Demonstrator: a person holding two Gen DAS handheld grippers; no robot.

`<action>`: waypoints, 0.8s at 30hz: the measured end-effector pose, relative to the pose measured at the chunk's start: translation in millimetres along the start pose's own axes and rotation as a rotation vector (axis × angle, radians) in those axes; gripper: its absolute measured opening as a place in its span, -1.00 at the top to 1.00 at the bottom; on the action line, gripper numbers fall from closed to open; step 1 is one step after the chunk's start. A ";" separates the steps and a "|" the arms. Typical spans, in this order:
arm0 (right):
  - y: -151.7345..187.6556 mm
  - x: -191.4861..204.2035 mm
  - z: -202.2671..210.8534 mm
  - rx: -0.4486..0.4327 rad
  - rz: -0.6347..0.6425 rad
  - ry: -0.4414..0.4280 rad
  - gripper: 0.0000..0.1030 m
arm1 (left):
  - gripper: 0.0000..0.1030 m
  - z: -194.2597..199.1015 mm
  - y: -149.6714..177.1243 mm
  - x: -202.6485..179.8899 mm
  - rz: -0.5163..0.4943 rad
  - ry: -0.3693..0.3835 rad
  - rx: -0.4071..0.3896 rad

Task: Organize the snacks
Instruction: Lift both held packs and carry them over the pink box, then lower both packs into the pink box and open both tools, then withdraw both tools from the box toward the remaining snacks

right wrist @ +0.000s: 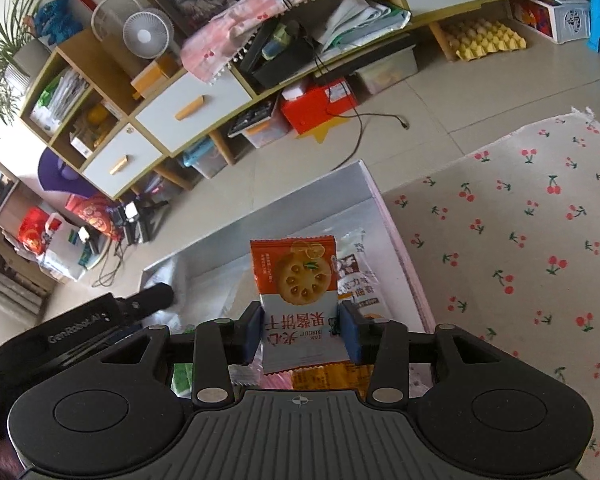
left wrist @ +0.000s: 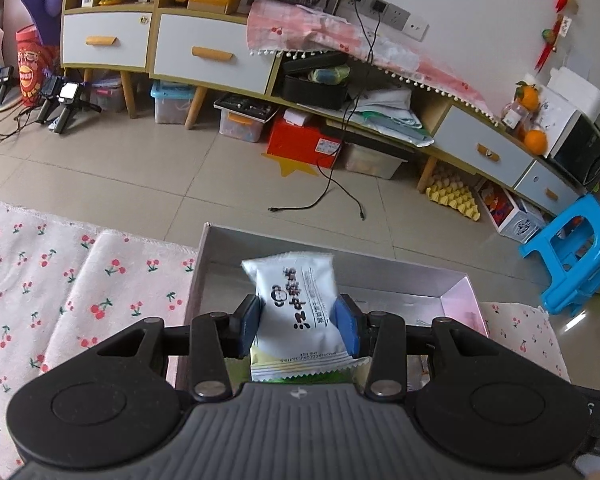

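My left gripper is shut on a white snack packet with black print, held above an open grey and pink box. My right gripper is shut on an orange and white biscuit packet, held above the same box. A white and brown snack packet and other packets lie in the box below it. The left gripper's body shows at the left of the right wrist view.
The box sits on a cherry-print cloth. Beyond it are tiled floor, a loose black cable, a long cabinet with drawers, storage bins, a red box and a blue stool.
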State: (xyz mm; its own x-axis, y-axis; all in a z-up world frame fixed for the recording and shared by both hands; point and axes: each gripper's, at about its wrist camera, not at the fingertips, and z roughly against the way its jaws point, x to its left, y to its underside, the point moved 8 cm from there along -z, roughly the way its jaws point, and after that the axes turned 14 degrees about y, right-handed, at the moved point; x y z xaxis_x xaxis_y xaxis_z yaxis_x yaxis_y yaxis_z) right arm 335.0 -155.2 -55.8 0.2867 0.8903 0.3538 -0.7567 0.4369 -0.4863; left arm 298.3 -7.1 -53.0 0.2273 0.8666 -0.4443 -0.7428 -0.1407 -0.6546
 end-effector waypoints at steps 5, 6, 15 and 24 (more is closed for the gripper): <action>-0.3 -2.4 1.9 0.002 -0.021 -0.001 0.04 | -0.08 -1.5 0.0 -3.5 -0.024 0.007 0.013; -0.5 -3.1 2.3 0.003 -0.021 0.000 0.04 | -0.09 0.1 0.5 -4.1 -0.032 0.005 0.014; 1.8 -9.1 21.7 0.005 -0.035 0.009 -0.09 | -0.27 13.1 2.5 -7.9 -0.042 -0.009 0.021; 9.4 -5.6 65.3 -0.023 -0.008 0.004 -0.12 | -0.41 40.1 12.3 -20.6 -0.066 -0.013 0.021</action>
State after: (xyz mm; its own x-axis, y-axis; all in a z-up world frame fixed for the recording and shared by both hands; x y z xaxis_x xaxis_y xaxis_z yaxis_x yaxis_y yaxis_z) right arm 287.9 -164.4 -10.2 0.2951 0.8874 0.3540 -0.7406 0.4466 -0.5021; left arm 259.3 -7.4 -27.4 0.2678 0.8799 -0.3925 -0.7394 -0.0735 -0.6693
